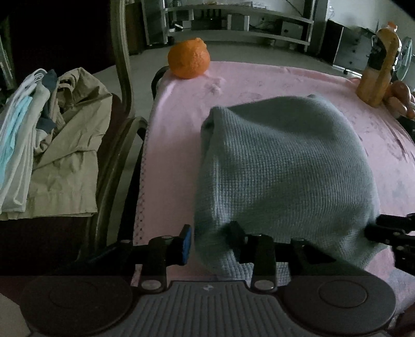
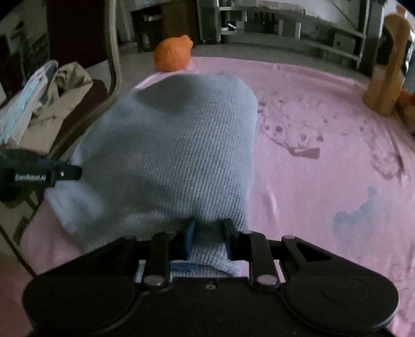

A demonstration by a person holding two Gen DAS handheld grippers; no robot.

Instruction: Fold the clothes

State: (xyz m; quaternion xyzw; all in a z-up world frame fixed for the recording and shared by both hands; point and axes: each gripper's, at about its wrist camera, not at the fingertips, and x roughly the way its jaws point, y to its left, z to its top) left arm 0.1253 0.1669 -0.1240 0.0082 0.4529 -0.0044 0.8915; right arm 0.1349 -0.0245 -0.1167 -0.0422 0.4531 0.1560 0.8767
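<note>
Knit cloth (image 2: 168, 155), pale blue-grey, waffle weave: main item. Near hem bunched betw. fingers of right gripper (image 2: 208, 239); both pads press on the fabric, jaws pinching it at a narrow gap. Blue pad facing visible on left-hand finger (image 2: 188, 241).

Left gripper (image 1: 211, 241): jaws spread partway. Blue-faced finger (image 1: 185, 242) stands clear of the cloth, over pink cover. Other finger sits against/under the cloth's near-left corner. No pinch seen, pads not closed on fabric.

Cloth position: draped in a rounded hump from both grippers outward across the pink tablecloth (image 2: 324, 181), far edge resting on the table short of the orange. Left wrist view shows cloth (image 1: 285, 168) w/ a folded seam down its left side; right gripper's tip (image 1: 389, 230) enters at frame right, at cloth's edge. Right wrist view shows left gripper (image 2: 39, 173) at frame left, beside cloth's edge; view somewhat blurred.

Surroundings:
- Tablecloth: pink, dark purplish stains and a bluish patch on right half.
- Orange (image 1: 188, 58): far-left table corner, apart from cloth.
- Bottle (image 1: 380, 67), amber-brown: far-right corner, upright; small brownish items beside it, unclear.
- Chair (image 1: 122, 77) left of table, holding stacked garments (image 1: 64, 145): khaki piece, white and light-blue pieces.
- Shelving (image 1: 241, 23) at back of room.
</note>
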